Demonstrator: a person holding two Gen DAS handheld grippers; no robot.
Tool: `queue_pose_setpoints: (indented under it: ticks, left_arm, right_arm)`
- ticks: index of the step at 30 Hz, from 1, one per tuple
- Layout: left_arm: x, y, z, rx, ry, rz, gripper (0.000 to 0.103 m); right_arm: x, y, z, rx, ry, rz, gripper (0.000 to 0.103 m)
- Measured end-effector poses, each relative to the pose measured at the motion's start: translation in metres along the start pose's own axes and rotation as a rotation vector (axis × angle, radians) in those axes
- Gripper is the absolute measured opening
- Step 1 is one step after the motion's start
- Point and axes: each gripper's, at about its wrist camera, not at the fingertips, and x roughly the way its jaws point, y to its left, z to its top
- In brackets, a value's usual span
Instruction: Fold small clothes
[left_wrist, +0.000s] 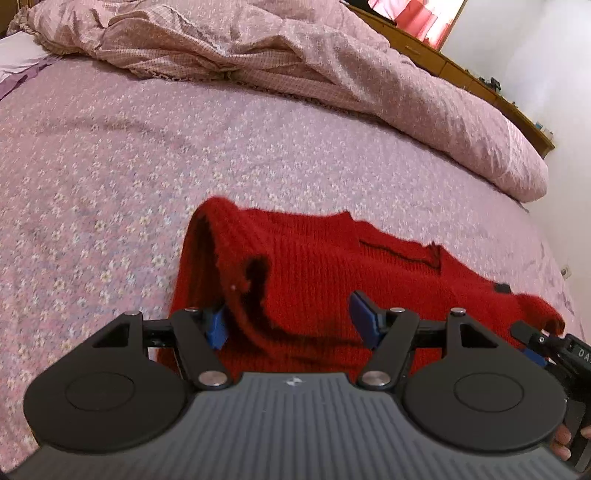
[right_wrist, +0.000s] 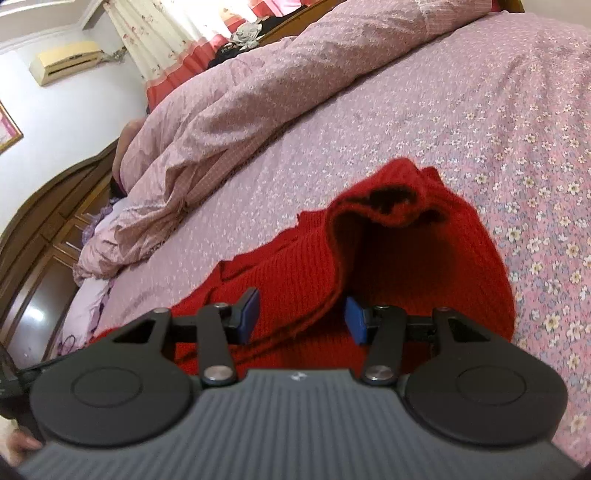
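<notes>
On the flowered bedsheet (left_wrist: 110, 177) lies a small red knitted sweater (left_wrist: 314, 266), one side flopped over in a loose fold. It looks soft, light and limp, likely to sag and stretch, so doubled edges or hems seem the best holds. Both the left gripper (left_wrist: 290, 321) and right gripper (right_wrist: 301, 314) gape wide over it, gripping nothing. A rumpled pink quilt (left_wrist: 332, 62) is heaped beyond.

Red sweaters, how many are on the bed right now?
1. The red sweater lies on the floral bedsheet, between both open grippers; nothing shows whether more hide under the rumpled quilt.
</notes>
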Motion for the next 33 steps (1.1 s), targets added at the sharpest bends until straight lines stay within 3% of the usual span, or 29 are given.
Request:
queue_pose_setpoints:
  ticks: [3,6,7,8,9,11,15,21,27,33]
  left_arm:
    - [0.01,0.0,0.007,-0.004,0.002,0.014,0.067]
    - [0.018,0.003,0.012,-0.025,0.016,0.033,0.041]
    - [0.02,0.005,0.014,-0.032,0.019,0.032,0.029]
    - [0.021,0.008,0.017,-0.043,0.02,0.023,0.022]
    - [0.021,0.01,0.019,-0.055,0.018,0.015,0.019]
    - [0.018,0.013,0.025,-0.057,-0.004,0.004,0.013]
    - [0.017,0.011,0.045,-0.038,-0.066,0.002,0.01]
    - [0.039,0.003,0.076,-0.016,-0.092,0.019,0.009]
    - [0.086,0.004,0.088,-0.001,-0.042,0.062,0.009]
    - [0.121,0.011,0.085,0.001,0.021,0.102,0.01]
  right_arm:
    - [0.005,-0.001,0.006,-0.002,-0.003,-0.007,0.052]
    - [0.01,-0.004,0.009,-0.002,-0.007,-0.006,0.05]
    - [0.012,-0.005,0.011,-0.001,-0.007,-0.006,0.045]
    - [0.013,-0.005,0.013,-0.002,-0.01,-0.013,0.02]
    - [0.015,-0.006,0.015,-0.003,-0.007,-0.016,0.01]
    - [0.014,-0.007,0.02,0.011,-0.025,0.007,0.009]
    - [0.013,0.001,0.036,-0.01,-0.077,0.039,0.009]
    - [0.031,0.009,0.057,-0.019,-0.105,0.042,0.009]
    - [0.059,-0.001,0.064,0.002,-0.098,-0.009,0.009]
    - [0.095,-0.019,0.056,0.03,-0.031,-0.074,0.01]
